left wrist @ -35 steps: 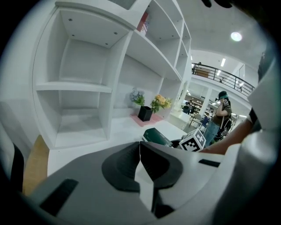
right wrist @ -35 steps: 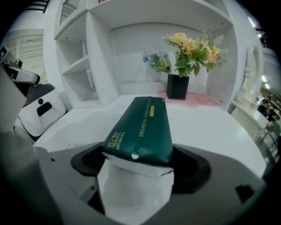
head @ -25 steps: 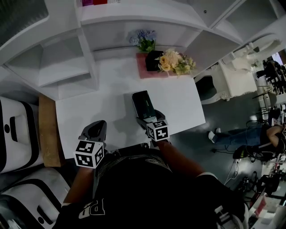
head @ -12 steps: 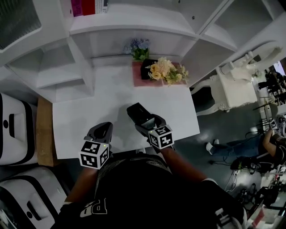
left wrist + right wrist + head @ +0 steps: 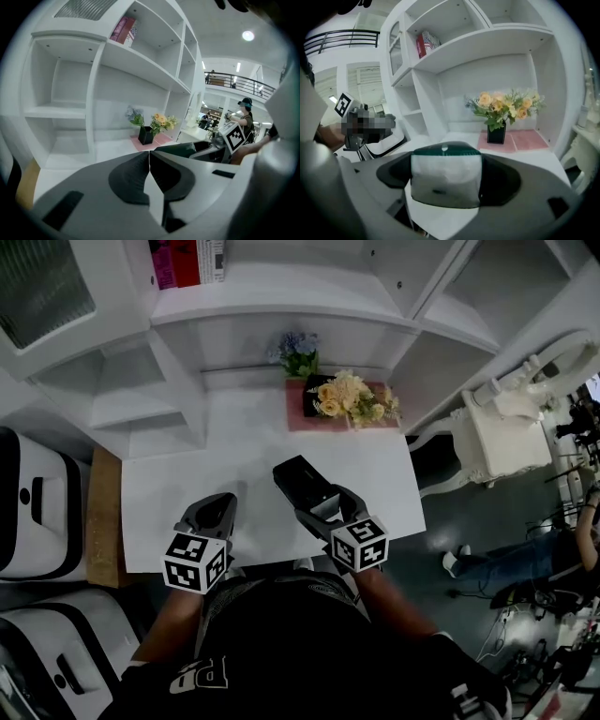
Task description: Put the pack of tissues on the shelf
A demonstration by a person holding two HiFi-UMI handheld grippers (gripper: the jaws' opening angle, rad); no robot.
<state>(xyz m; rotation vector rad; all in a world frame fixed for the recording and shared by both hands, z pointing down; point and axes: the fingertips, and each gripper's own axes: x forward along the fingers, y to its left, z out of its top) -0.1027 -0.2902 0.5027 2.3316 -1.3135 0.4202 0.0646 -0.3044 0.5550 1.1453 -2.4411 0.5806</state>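
Two grippers hang over the near edge of the white surface (image 5: 178, 498). My right gripper (image 5: 319, 504) has its fingers closed on the pack of tissues (image 5: 446, 180), which fills the gap between them. Its dark green end sticks out past the fingertips toward the flowers (image 5: 349, 397). The pack is well short of the shelf (image 5: 281, 298). My left gripper (image 5: 149, 157) has its fingers pressed together, holding nothing, just beside the right.
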